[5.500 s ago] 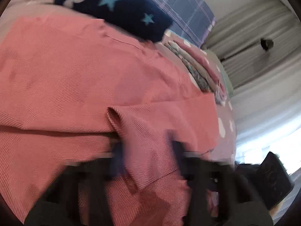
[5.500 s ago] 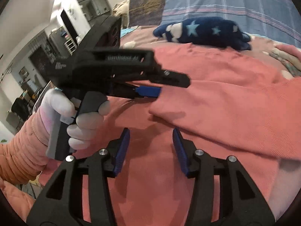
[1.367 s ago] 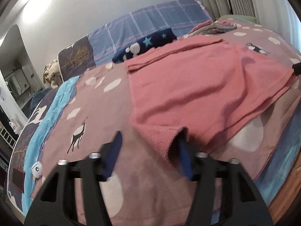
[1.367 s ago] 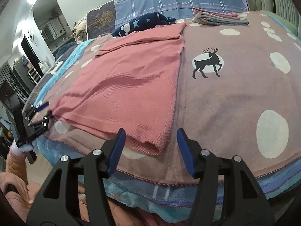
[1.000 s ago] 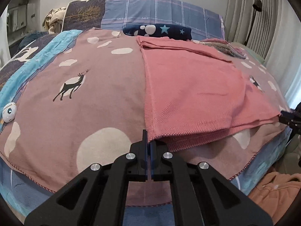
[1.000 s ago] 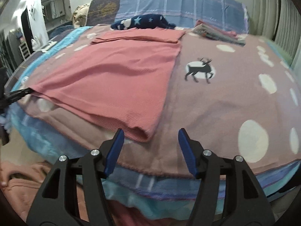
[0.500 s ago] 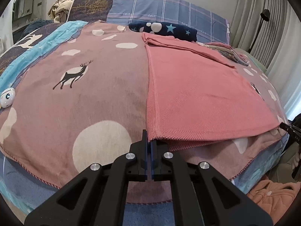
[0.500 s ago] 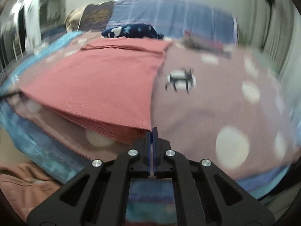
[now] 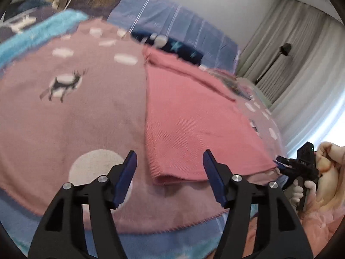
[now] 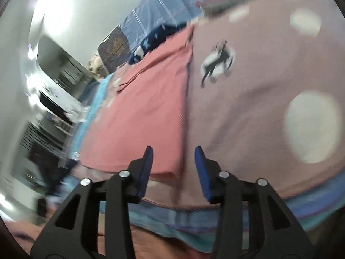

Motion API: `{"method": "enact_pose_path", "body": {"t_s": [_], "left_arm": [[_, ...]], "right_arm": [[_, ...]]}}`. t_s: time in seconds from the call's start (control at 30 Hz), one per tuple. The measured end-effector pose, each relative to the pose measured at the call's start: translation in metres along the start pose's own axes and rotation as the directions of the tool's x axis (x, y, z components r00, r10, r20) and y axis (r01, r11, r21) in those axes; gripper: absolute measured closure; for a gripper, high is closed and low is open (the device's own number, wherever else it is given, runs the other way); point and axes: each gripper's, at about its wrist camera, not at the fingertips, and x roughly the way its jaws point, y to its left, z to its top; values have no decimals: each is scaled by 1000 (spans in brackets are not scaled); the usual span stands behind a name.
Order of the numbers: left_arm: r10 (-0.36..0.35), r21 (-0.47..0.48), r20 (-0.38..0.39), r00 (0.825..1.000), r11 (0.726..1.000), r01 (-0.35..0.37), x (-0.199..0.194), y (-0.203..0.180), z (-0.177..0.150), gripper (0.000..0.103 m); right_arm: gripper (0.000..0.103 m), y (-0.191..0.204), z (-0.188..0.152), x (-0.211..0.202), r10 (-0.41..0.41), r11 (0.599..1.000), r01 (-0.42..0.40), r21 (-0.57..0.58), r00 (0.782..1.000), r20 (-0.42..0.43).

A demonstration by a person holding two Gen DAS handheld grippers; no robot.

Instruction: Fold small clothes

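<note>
— Where's the garment?
— The pink garment (image 9: 194,125) lies flat on the bed's spotted blanket (image 9: 90,116); its near hem sits just ahead of the left gripper (image 9: 170,164), jaws spread, empty.
— And the right?
— The right gripper (image 10: 173,159) is parted too; only the left view shows it from outside, beside the hem's far corner.

Right wrist view motion-smeared, room (image 10: 54,99) at left unreadable, folded stack (image 10: 226,2) streaked, bedspread (image 9: 71,116) cropped below.

Salmon-pink garment (image 9: 194,116), mauve blanket (image 9: 90,116) with white dots and deer, blue-padded black claws
</note>
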Motion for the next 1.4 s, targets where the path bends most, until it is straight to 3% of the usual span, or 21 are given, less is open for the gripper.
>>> {"method": "enact_pose_path", "body": {"t_s": [0.07, 0.17, 0.23, 0.3, 0.4, 0.5, 0.6, 0.67, 0.7, 0.77, 0.87, 1.0, 1.07, 1.1, 1.17, 1.2, 1.27, 1.3, 1.4], "left_arm": [[-2, -19, -58, 998, 1000, 1, 21, 3, -3, 39], [-42, 4, -53, 998, 999, 42, 28, -6, -2, 39], [-114, -7, -76, 991, 994, 114, 34, -12, -2, 46], [-104, -12, -82, 991, 995, 103, 40, -17, -6, 47], [-131, -85, -83, 988, 989, 123, 35, -4, -6, 65], [-190, -217, -73, 979, 961, 171, 41, 22, -2, 85], [-241, -253, -55, 969, 942, 220, 59, 27, 7, 95], [-249, -234, -65, 966, 945, 227, 68, 18, 12, 97], [-245, -207, -65, 967, 952, 227, 68, 10, 15, 98], [-251, -164, -50, 967, 957, 240, 59, 0, 17, 98], [-284, -111, 27, 959, 952, 285, 33, -13, 29, 99], [-306, 8, 139, 942, 951, 308, -18, -45, 46, 99], [-334, 55, 188, 924, 943, 329, -43, -58, 46, 99], [-357, 88, 228, 906, 934, 346, -64, -68, 43, 99], [-370, 125, 272, 889, 929, 348, -89, -78, 36, 99], [-376, 140, 296, 878, 927, 349, -103, -83, 31, 99], [-369, 155, 308, 877, 929, 336, -110, -91, 28, 99], [-348, 167, 305, 886, 936, 310, -106, -95, 28, 98], [-286, 156, 294, 912, 956, 249, -79, -96, 40, 99]], "right_arm": [[62, -5, 1, 16, -6, 999, 8, 37, 998, -59], [57, 6, 1, 22, -30, 1000, 30, -5, 997, -65], [50, 14, -1, 25, -24, 999, 22, -25, 996, -83], [49, 18, -2, 30, 0, 1000, -3, -28, 995, -98], [49, 15, -3, 31, 28, 1000, -27, 7, 995, -93], [49, 6, -6, 29, 80, 995, -74, 59, 992, -99], [49, 5, 7, 40, 113, 992, -105, 75, 988, -106], [52, 7, 19, 52, 142, 988, -135, 68, 983, -114], [71, 7, 22, 56, 130, 990, -122, 76, 985, -115], [99, 8, 25, 60, 132, 988, -120, 98, 983, -124], [100, 16, 24, 43, 179, 981, -174, 92, 982, -56], [100, 33, 32, 8, 270, 961, -272, 47, 962, 40], [100, 46, 35, -13, 291, 956, -293, 11, 953, 85], [100, 54, 34, -29, 311, 950, -312, -15, 943, 118], [100, 67, 29, -61, 349, 937, -342, -69, 921, 174], [100, 75, 22, -83, 342, 939, -326, -108, 916, 211], [100, 86, 12, -114, 293, 951, -253, -177, 921, 258], [98, 93, 7, -126, 220, 962, -160, -221, 934, 280], [98, 99, 10, -115, 104, 965, -26, -261, 952, 287]]}}
